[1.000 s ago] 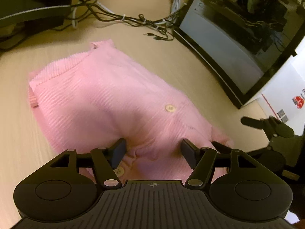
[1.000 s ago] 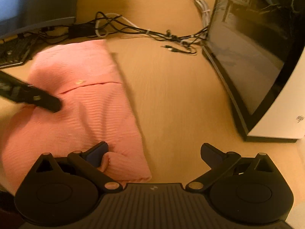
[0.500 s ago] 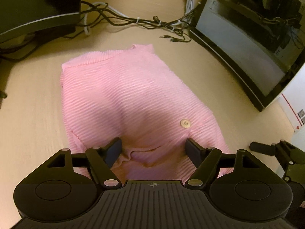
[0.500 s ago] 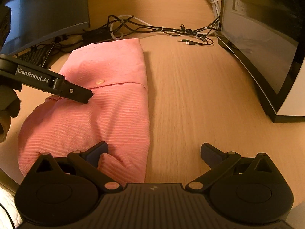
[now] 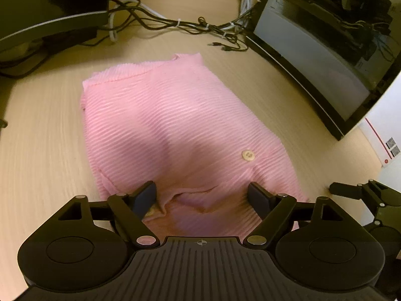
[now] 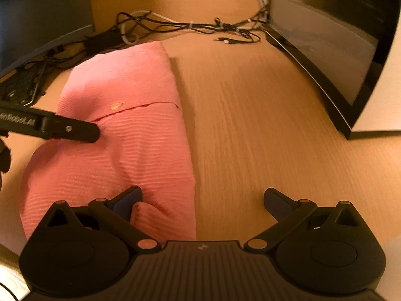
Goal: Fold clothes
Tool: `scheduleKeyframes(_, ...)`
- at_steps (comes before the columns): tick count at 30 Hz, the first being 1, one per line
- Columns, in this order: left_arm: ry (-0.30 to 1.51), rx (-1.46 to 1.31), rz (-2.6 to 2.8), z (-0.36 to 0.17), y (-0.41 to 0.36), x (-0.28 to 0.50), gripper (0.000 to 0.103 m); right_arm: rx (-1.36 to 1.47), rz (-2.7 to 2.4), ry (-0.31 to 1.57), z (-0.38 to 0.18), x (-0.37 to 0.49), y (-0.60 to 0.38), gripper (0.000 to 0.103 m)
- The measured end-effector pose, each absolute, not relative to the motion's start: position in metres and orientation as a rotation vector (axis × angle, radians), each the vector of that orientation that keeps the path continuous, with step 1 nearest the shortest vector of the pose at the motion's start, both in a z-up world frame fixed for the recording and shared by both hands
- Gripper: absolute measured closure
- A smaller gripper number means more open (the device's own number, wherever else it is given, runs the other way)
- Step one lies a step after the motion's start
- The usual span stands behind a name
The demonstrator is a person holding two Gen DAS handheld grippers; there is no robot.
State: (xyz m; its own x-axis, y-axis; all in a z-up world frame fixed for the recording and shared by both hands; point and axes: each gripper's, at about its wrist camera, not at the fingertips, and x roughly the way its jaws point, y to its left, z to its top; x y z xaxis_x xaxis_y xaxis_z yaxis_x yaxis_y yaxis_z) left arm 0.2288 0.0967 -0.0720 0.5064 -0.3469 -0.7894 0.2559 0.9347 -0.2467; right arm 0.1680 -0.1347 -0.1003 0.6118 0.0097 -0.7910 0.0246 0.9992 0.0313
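Note:
A pink ribbed knit sweater [image 5: 170, 125] lies folded on the wooden desk, with a pale button [image 5: 248, 155] on its top layer. My left gripper [image 5: 203, 197] hovers over the sweater's near edge. Its jaws are opening; bunched fabric lies between them, and the pads do not press on it. In the right wrist view the same sweater [image 6: 130, 135] fills the left half. My right gripper [image 6: 201, 199] stands open at its near right corner, left fingertip [image 6: 129, 198] against the cloth, right fingertip over bare wood. The left gripper's finger [image 6: 75, 130] rests on the sweater.
A curved monitor [image 5: 325, 57] stands on the right, another dark screen [image 5: 50, 5] at the back left. Tangled cables [image 5: 175, 22] run along the back. A keyboard [image 6: 20, 87] sits left of the sweater. Bare desk [image 6: 263, 125] lies between sweater and monitor.
The left gripper's jaws have spread wider over the sweater's near edge. The sweater now sits straighter and more centred in the left view. The right gripper has rolled slightly and stays open.

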Motion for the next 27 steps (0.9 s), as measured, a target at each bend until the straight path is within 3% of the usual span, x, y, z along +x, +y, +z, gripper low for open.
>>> scheduleKeyframes(15,0.892,-0.084,-0.44,-0.075,0.133,0.17,0.017,-0.226,-0.162,0.933,-0.087,0.164,-0.08,0.0)
scheduleKeyframes(27,0.857,-0.084,-0.372,-0.065,0.157,0.139,0.016,-0.362,0.112,0.801,-0.053,0.137,-0.086,0.0)
